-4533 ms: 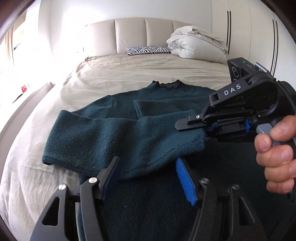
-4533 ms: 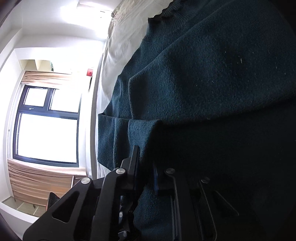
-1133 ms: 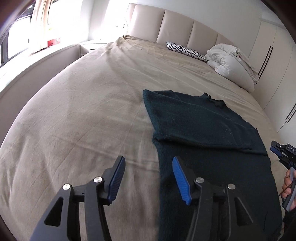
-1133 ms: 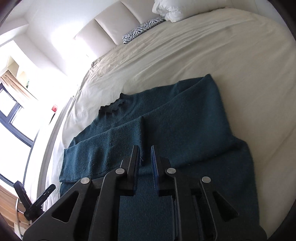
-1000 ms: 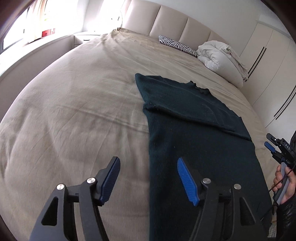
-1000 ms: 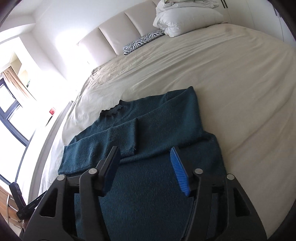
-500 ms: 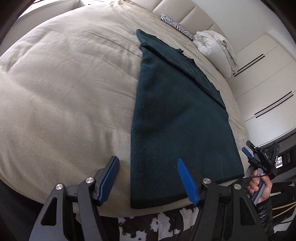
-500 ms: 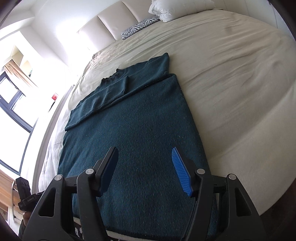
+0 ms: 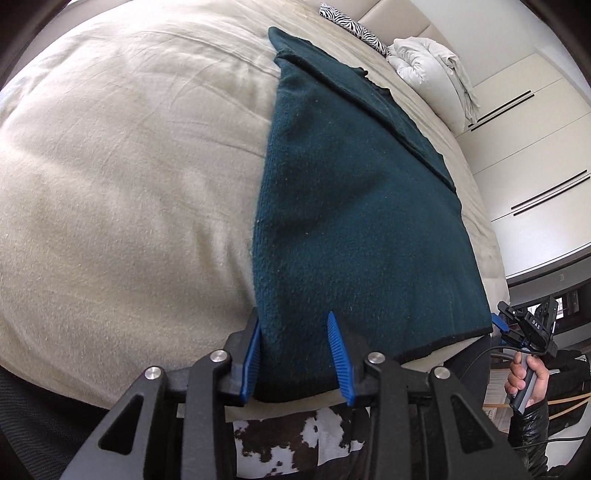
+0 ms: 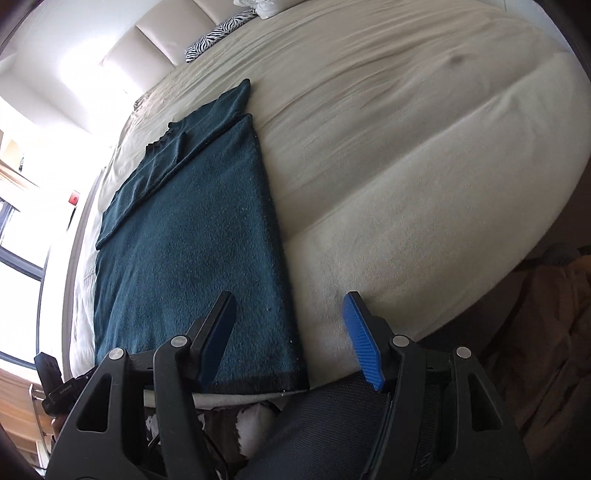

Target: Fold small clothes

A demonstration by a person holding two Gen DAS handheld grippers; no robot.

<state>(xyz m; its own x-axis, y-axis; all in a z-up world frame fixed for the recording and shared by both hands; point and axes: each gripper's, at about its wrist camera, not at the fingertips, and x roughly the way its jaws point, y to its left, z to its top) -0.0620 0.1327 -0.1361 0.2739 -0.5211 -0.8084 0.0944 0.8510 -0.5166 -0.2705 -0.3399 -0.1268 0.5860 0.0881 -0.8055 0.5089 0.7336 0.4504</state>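
Note:
A dark teal sweater (image 9: pixel 354 221) lies flat on the beige bed (image 9: pixel 129 192), sleeves folded across its chest, hem at the near bed edge. My left gripper (image 9: pixel 293 354) is open, its blue pads either side of the hem's left corner. My right gripper (image 10: pixel 290 332) is open at the hem's right corner, the sweater (image 10: pixel 184 251) edge between its jaws. The right gripper also shows in the left wrist view (image 9: pixel 517 328), at the far hem corner.
A white duvet (image 9: pixel 432 62) and a zebra pillow (image 9: pixel 351 22) lie at the headboard. Wardrobe doors (image 9: pixel 535 155) stand on the right. A cowhide rug (image 9: pixel 295 443) lies below the bed edge. A window (image 10: pixel 14 258) is on the left.
Both grippers have pulled back from the sleeves to the hem at the near bed edge. The right gripper opened. The left jaws have narrowed around the hem corner.

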